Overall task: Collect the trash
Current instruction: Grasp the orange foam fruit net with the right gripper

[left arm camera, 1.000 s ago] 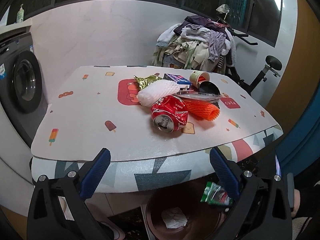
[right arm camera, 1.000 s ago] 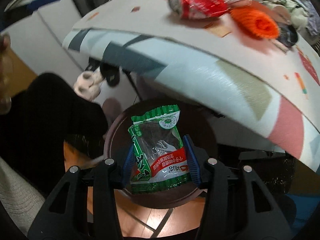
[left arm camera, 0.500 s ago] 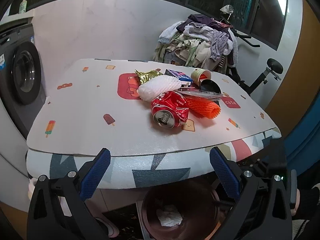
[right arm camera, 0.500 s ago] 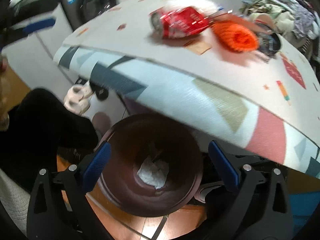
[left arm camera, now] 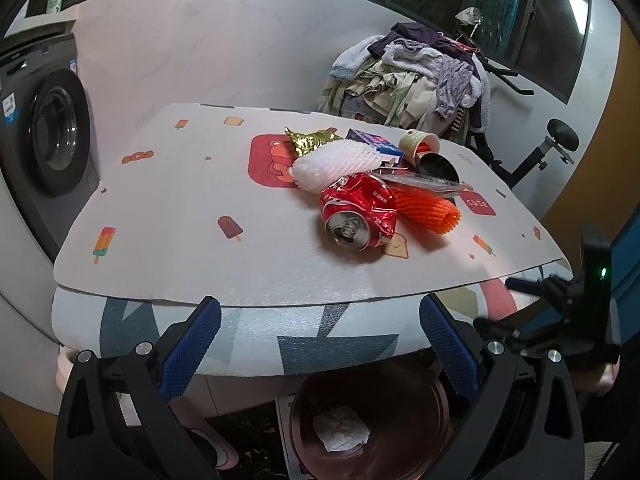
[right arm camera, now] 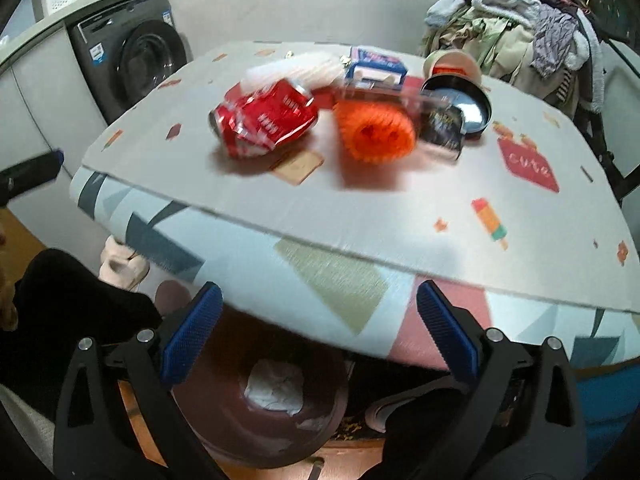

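A pile of trash lies on the table [left arm camera: 168, 216]: a crushed red can [left arm camera: 358, 212] [right arm camera: 266, 122], an orange foam net [left arm camera: 426, 210] [right arm camera: 374, 132], a white foam net [left arm camera: 336, 164], a gold wrapper [left arm camera: 308, 140], a blue box [left arm camera: 374, 144] [right arm camera: 374, 66], a paper cup [left arm camera: 418, 144] and a dark tin [right arm camera: 460, 110]. A brown bin [left arm camera: 376, 424] [right arm camera: 256, 420] with white paper in it stands on the floor under the table's front edge. My left gripper [left arm camera: 320, 344] is open and empty above the bin. My right gripper [right arm camera: 320, 340] is open and empty, also shown in the left wrist view [left arm camera: 560, 312].
A washing machine [left arm camera: 40, 132] [right arm camera: 132, 64] stands at the left. A heap of clothes [left arm camera: 416, 76] [right arm camera: 516, 24] on an exercise bike lies behind the table. A slipper [right arm camera: 120, 264] lies on the floor at the left.
My right gripper opened and let go of the green snack packet over the bin, then rose and tilted up toward the tabletop. My left gripper moved slightly closer to the table.
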The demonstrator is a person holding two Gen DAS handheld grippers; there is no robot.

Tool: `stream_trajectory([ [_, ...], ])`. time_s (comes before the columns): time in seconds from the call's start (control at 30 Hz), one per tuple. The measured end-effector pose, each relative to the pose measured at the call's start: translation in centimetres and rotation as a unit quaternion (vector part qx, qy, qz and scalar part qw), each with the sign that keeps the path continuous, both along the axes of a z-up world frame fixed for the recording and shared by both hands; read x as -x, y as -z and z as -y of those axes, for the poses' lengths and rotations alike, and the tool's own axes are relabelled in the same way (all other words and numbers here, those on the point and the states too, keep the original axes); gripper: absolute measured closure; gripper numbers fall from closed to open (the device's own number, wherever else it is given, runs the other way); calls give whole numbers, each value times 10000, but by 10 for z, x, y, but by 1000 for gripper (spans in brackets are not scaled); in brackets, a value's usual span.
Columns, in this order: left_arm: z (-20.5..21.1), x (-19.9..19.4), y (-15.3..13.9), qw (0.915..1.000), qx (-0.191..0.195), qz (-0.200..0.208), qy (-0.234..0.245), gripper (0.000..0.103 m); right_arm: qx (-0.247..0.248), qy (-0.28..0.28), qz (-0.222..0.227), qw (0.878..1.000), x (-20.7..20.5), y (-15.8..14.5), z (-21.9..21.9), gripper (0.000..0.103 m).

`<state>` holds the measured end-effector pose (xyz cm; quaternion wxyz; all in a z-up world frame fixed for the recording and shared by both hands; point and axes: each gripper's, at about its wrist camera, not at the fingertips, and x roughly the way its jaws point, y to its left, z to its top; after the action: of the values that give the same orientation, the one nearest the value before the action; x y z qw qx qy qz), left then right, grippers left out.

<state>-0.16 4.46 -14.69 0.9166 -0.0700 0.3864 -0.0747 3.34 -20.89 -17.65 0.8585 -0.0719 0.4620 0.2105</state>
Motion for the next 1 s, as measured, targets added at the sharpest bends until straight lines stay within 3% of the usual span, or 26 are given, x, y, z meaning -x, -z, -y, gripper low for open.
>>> stream_trajectory([
  [0.2, -3, -7, 9, 9999, -32, -130, -32, 6, -144, 104, 179, 9997, -31, -9, 2, 9],
  [0.33, -5, -11, 14, 9998, -66, -202, -65, 6, -385, 223, 311, 9985, -63, -13, 1, 16],
  [0.43, -9, -14, 16, 9996, -91, -249, -103, 6, -291, 280, 390, 9984, -91, -9, -5, 16],
  [0.77, -16, -25, 21, 9990, -91, -385, -202, 6, -154, 412, 52, 9990, -166, 20, -37, 19],
  [0.83, -16, -27, 21, 9990, -54, -400, -188, 6, -187, 483, -35, 9987, -172, 25, -37, 29],
  [0.9, -16, -29, 21, 9990, -26, -418, -183, 6, -204, 528, -119, 9983, -174, 27, -34, 48],
  [1.0, -15, -31, 23, 9987, 31, -458, -200, 6, -351, 467, -140, 9982, -166, 23, -28, 62],
])
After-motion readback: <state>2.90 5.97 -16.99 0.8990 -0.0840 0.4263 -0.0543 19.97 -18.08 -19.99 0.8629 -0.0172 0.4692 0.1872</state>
